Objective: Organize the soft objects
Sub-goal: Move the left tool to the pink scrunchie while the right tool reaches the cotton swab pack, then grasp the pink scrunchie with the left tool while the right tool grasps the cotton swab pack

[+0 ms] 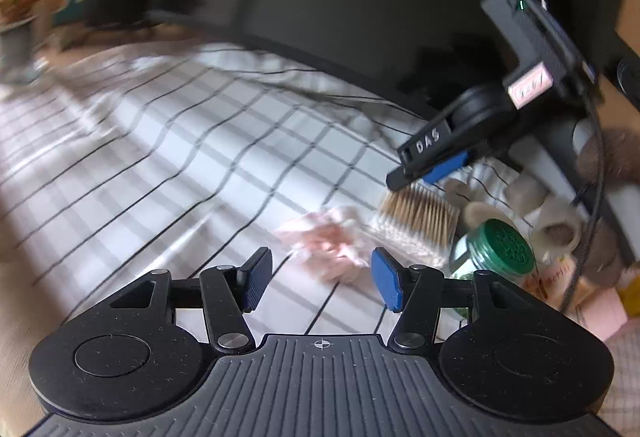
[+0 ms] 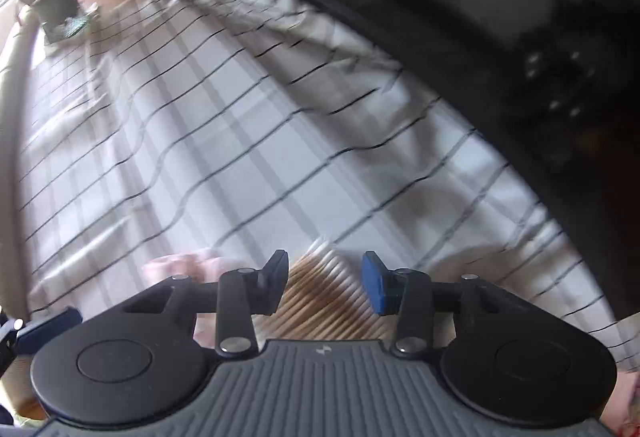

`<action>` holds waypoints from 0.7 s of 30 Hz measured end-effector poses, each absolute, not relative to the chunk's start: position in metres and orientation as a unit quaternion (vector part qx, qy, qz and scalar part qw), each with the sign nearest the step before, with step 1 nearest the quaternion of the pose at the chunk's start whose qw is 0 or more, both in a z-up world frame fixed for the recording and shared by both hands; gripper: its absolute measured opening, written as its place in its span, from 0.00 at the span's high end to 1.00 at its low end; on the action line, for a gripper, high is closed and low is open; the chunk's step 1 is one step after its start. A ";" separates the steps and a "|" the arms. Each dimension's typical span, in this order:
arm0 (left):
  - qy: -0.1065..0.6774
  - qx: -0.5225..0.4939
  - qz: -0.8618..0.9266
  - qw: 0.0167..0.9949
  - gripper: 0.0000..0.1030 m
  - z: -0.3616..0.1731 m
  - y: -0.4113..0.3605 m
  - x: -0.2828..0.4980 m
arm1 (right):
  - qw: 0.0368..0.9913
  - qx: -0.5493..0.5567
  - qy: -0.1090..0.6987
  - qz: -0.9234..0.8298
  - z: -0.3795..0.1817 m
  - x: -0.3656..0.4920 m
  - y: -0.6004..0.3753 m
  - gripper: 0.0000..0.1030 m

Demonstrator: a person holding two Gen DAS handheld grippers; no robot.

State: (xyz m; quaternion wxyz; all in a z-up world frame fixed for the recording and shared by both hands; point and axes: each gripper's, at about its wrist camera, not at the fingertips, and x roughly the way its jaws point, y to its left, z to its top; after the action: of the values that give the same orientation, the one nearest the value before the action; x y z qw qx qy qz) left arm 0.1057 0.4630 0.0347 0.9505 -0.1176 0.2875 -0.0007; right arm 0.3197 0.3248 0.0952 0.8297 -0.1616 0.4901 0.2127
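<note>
While both claws are held open and empty, the right gripper is poised just above the swabs, apparently to take them. The pink cloth lies beside them on the checked sheet, ahead of the left gripper. A green-lidded jar and plush toys crowd the right side.

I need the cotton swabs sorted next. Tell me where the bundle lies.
In the left wrist view the cotton swab bundle lies on the checked cloth, right of the pink crumpled cloth, left of the green-lidded jar, beneath the right claw.
</note>
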 end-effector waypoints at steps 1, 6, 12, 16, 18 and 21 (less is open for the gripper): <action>0.293 -0.101 -0.007 0.951 0.42 0.033 0.459 0.114 | 0.833 -0.154 0.488 0.211 0.099 0.323 0.317 0.61; 0.328 -0.035 -0.022 0.944 0.42 0.019 0.444 0.153 | 0.834 -0.114 0.493 0.220 0.107 0.329 0.290 0.39; 0.351 -0.018 -0.004 0.936 0.42 0.002 0.447 0.189 | 0.820 -0.099 0.510 0.242 0.104 0.325 0.279 0.13; 0.366 -0.060 -0.018 0.928 0.41 -0.008 0.455 0.199 | 0.796 -0.116 0.534 0.259 0.092 0.321 0.289 0.12; 0.360 -0.081 -0.024 0.929 0.41 -0.010 0.461 0.197 | 0.794 -0.128 0.537 0.254 0.085 0.321 0.294 0.12; 0.358 -0.111 -0.016 0.927 0.56 -0.011 0.469 0.192 | 0.783 -0.131 0.555 0.248 0.072 0.326 0.301 0.12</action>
State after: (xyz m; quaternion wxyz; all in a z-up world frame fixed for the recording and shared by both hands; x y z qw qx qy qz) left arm 0.1920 0.4688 -0.0111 0.9269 -0.1112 0.3581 -0.0158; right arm 0.3256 0.3012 0.0720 0.7835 -0.1309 0.5547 0.2478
